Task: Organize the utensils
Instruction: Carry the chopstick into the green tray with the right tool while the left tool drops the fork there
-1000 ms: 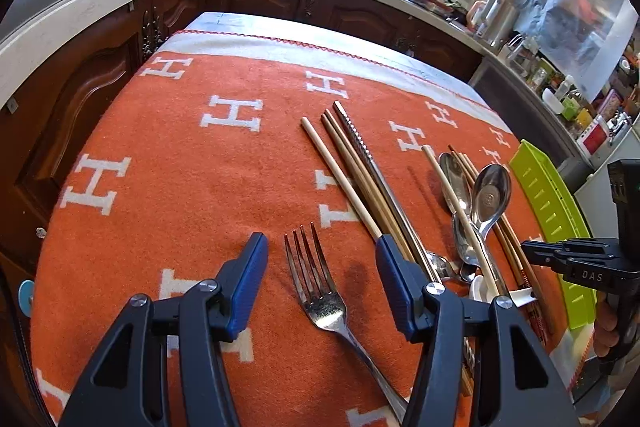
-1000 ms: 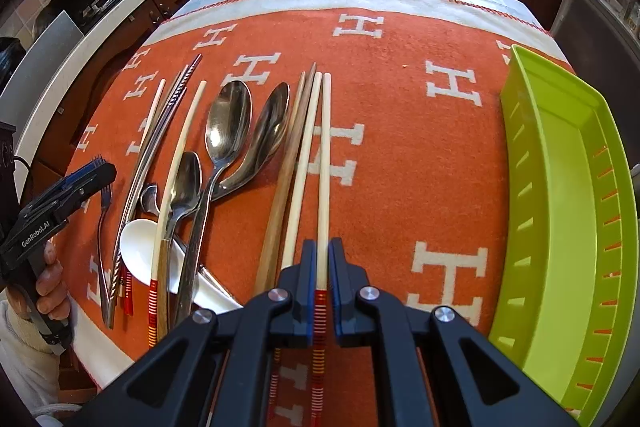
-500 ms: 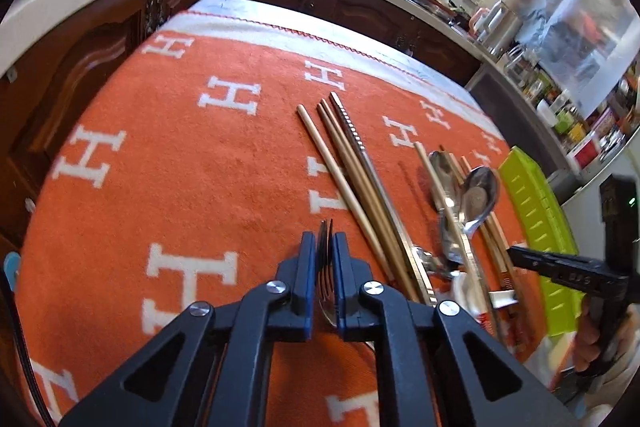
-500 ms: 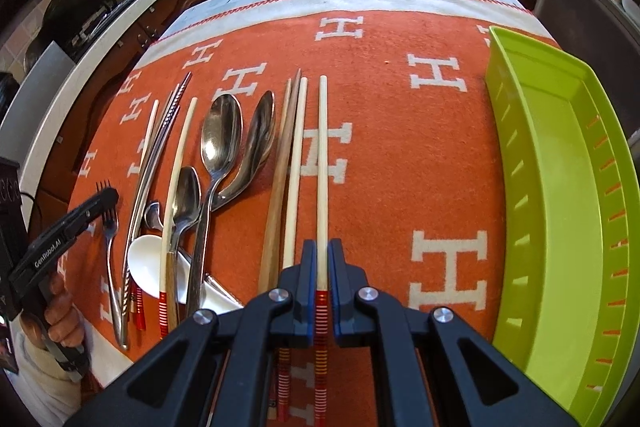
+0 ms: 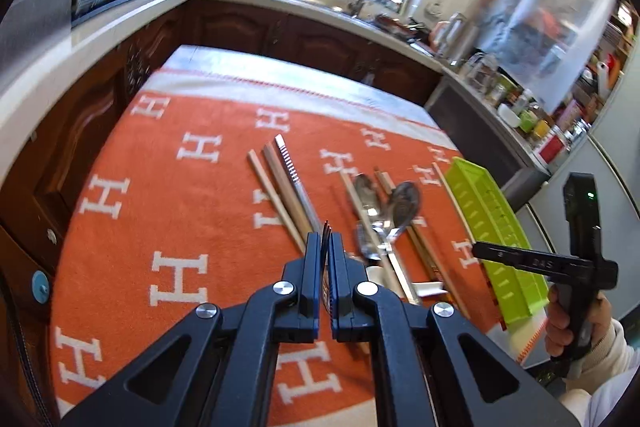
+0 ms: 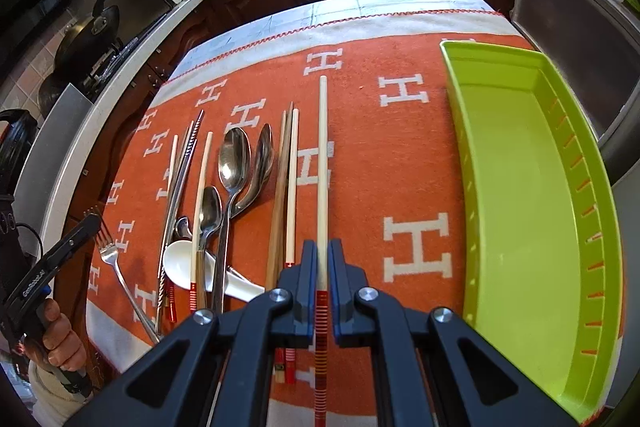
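Since the earlier frames, both held utensils have been raised off the cloth. A fork is clamped edge-on by the left hand-held gripper, its tines poking out past the fingertips above the tabletop. A pale chopstick with a red-striped end is clamped by the right hand-held gripper and points away along the cloth. Spoons and other chopsticks are left lying in a row, and the green tray is seen at the right.
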The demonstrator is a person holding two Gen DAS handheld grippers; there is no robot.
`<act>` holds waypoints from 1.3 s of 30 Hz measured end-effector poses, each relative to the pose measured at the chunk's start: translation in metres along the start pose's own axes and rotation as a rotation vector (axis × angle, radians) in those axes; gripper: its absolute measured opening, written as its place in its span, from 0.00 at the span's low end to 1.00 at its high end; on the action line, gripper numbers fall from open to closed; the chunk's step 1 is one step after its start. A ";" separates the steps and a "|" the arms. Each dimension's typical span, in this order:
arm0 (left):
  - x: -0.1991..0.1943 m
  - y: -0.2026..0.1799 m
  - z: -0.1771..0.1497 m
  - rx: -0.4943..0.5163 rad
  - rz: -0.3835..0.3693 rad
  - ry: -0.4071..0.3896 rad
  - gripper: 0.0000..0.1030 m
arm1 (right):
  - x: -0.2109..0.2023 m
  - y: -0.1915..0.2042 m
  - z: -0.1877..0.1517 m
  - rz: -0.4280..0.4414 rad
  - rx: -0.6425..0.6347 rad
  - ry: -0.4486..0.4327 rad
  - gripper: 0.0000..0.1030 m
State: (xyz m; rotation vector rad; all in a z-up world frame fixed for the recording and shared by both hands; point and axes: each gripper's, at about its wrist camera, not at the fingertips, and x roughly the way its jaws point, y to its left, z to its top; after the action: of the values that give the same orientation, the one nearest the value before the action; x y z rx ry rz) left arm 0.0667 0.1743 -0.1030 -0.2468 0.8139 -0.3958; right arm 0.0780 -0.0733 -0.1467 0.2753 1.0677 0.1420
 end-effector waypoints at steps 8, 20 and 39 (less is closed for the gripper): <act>-0.032 -0.055 0.014 0.099 -0.083 -0.037 0.01 | -0.030 -0.015 -0.007 0.037 0.033 -0.049 0.05; 0.036 -0.185 0.052 0.230 -0.232 0.085 0.01 | -0.075 -0.067 -0.010 0.028 0.108 -0.123 0.05; 0.183 -0.281 0.039 0.344 -0.213 0.366 0.06 | -0.060 -0.148 -0.008 -0.112 0.158 -0.091 0.05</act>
State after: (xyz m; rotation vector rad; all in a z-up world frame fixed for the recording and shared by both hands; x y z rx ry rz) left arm 0.1401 -0.1553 -0.0951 0.0651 1.0646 -0.7874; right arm 0.0393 -0.2286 -0.1424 0.3598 1.0023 -0.0549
